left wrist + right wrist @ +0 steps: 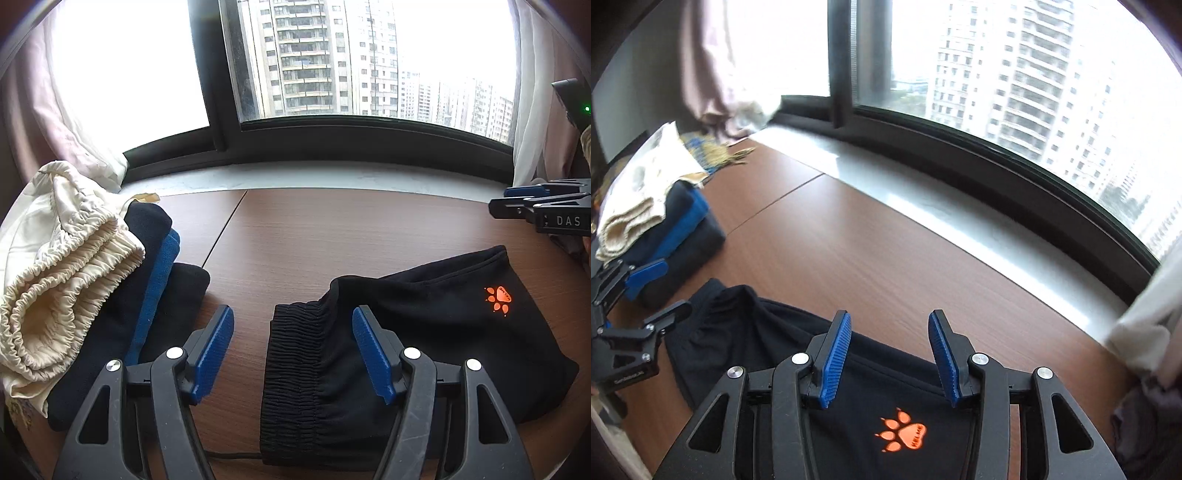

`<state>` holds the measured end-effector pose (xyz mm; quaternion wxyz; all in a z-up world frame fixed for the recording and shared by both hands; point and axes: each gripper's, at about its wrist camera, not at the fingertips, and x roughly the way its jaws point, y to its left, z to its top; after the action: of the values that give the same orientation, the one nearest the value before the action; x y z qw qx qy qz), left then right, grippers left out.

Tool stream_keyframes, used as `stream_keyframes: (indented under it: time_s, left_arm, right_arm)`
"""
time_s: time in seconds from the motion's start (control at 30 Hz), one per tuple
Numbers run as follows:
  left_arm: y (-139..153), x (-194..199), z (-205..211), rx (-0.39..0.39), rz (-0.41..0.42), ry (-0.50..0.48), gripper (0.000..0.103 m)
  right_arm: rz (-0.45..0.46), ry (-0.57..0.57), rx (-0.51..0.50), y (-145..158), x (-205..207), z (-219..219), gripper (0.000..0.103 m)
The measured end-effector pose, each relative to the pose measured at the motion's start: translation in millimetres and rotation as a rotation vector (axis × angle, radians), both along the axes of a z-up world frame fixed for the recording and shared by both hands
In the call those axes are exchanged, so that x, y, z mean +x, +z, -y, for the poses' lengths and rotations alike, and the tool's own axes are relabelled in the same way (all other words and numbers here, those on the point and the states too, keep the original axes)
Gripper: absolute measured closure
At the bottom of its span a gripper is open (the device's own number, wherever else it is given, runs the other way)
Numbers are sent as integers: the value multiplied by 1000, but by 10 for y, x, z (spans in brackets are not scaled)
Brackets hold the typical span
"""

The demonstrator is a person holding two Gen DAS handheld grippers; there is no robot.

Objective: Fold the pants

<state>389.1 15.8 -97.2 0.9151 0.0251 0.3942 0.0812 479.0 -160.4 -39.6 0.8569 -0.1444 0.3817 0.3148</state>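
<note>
Left gripper [292, 350]: angled downward, jaws standing well apart, blue ribbed pads [373, 356] facing each other across an empty gap. Nothing pinched; neither pad presses on anything. Seen from the right wrist view, it sits low at the left edge [652, 295], jaws parted.

Right gripper [889, 356]: also tilted downward, jaws partly open, pads [834, 360] clear of any contact, gap between them empty. From the left wrist view it enters at the far right edge [517, 201], seen side-on, black body with a blue pad showing.

right gripper [890, 354] jaws apart | over black pants [849, 417] (orange paw)
</note>
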Motion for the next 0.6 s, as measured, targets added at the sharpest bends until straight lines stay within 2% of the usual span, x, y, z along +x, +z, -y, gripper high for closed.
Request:
stream_keyframes:
  time_s: [0.13,0.23,0.3,0.43,0.6]
  left_arm:
    - [-70,61,12,7,-25,15,37]
    - [-104,101,28,16,-41,8,37]
    - [-119,115,58,34,-47,-7,37]
    - [-154,153,106,58,-58,-15,37]
    - [-176,174,156,42,-64,-10,37]
  right_arm:
    - [-55,-260,19,-199,15,391,58]
    - [-78,-381,36,-374,-18,606,58]
    - [-96,-394,42,-479,-20,646,58]
    - [-112,-348,37,-612,81,626,59]
    - [-112,-333,62,-645,243,646,59]
